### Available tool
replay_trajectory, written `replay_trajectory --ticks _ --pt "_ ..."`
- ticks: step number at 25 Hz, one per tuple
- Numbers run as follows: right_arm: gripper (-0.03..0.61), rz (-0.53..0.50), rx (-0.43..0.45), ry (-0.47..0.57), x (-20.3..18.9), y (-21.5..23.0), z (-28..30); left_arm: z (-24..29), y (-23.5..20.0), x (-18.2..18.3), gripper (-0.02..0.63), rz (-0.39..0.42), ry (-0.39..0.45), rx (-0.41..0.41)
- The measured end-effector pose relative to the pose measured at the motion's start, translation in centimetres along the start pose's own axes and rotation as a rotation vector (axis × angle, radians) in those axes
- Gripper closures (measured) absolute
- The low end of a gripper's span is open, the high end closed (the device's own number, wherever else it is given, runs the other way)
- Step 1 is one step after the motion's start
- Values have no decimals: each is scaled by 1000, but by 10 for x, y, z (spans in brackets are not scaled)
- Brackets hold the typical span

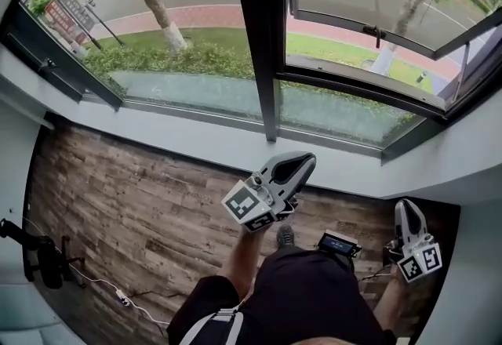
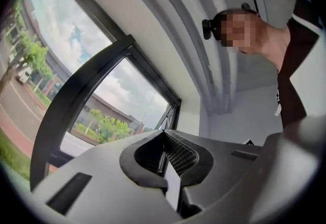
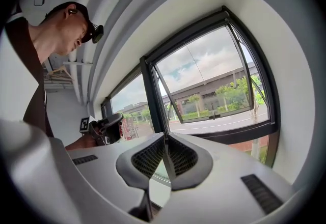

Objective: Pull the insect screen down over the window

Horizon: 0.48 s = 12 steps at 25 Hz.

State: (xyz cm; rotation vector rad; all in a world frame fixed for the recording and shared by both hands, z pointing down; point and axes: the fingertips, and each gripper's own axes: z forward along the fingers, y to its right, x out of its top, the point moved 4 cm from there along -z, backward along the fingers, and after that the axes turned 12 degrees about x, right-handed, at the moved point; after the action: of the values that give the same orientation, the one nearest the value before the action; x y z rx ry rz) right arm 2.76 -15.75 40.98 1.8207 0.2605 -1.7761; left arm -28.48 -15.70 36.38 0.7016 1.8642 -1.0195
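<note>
In the head view the window (image 1: 263,61) fills the far side, its dark mullion running down to the white sill (image 1: 196,132), with the right sash tilted open outward. No screen covers either pane, and its roll or pull bar is not in sight. I judge it sits up at the head of the frame, above this view, with its long axis running left to right. The left hand-held gripper (image 1: 302,163) is raised just near of the sill below the mullion, while the right hand-held gripper (image 1: 408,208) hangs lower, at the right over the floor (image 1: 118,194), so the left looks the nearer of the two. In the left gripper view the jaws are pressed together on nothing and aim up along the frame (image 2: 76,95), with sky and trees behind. In the right gripper view that gripper's jaws are likewise pressed together and empty, pointing roughly level at the open sash (image 3: 214,116). The coming reach must go up and far, toward the frame's top.
</note>
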Motion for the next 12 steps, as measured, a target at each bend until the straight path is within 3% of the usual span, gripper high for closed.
replay_trajectory --ticks 4,6,10,12 --pt "571 -89 11 -10 20 15 13 31 3 36 609 101 67 -122" --pt "566 -148 21 -9 38 25 22 50 6 59 609 164 119 -143" --pt "521 -285 89 -7 87 47 49 84 8 101 609 330 242 -82" --pt "518 -374 117 4 118 60 56 109 13 114 609 452 257 -54"
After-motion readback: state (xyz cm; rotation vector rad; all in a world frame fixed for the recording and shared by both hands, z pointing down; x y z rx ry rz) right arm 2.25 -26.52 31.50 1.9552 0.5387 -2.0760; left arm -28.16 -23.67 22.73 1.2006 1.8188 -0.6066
